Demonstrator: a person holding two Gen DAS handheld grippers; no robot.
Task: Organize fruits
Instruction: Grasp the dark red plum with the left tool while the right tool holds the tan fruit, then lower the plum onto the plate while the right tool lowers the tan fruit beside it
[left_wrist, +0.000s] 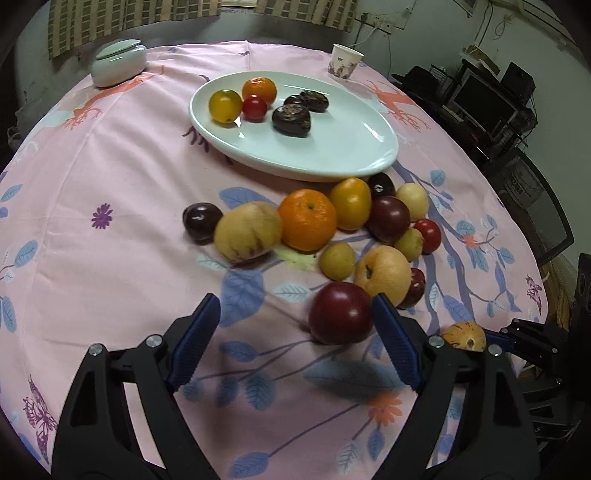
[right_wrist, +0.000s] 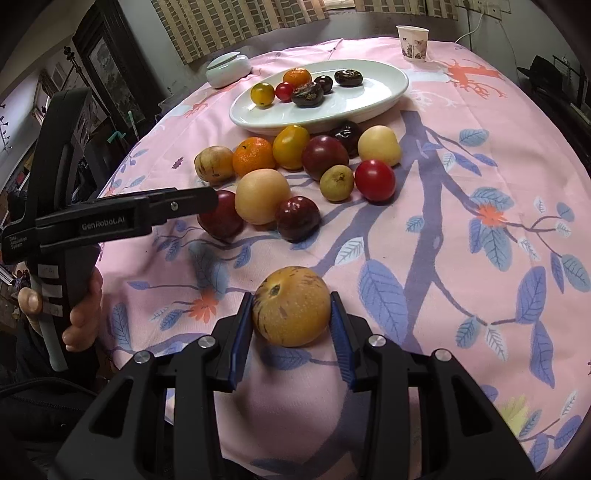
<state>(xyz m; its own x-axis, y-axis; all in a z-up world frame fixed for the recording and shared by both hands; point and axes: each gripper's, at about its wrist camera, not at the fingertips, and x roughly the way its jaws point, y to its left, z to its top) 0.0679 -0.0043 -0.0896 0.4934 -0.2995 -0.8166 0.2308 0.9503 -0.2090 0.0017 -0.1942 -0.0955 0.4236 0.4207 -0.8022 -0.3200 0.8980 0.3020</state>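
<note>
We see our right gripper (right_wrist: 291, 321) clamped on a round yellow-orange fruit (right_wrist: 291, 312), both blue pads pressing its sides. Its skin is mottled, with dark purple streaks down the left flank, small brown flecks and a dark dimple near the top. It sits low over the pink flowered tablecloth (right_wrist: 461, 184), near the table's front edge and well apart from the loose fruit.

Our left gripper (left_wrist: 295, 317) stands wide open with nothing in its grasp; a dark red plum (left_wrist: 340, 313) lies on the cloth just inside its right finger, and we cannot tell whether the two touch.

Beyond the plum we see the loose heap: a pale yellow apple-like fruit (left_wrist: 384, 274), an orange mandarin (left_wrist: 307, 219), a yellow streaked fruit (left_wrist: 248, 231), an oval yellow tomato (left_wrist: 351, 203), a red tomato (left_wrist: 428, 235) and several dark plums.

Further back the oval white plate (left_wrist: 332, 155) holds a yellow tomato, a small red tomato, a mandarin and three dark wrinkled fruits.
</note>
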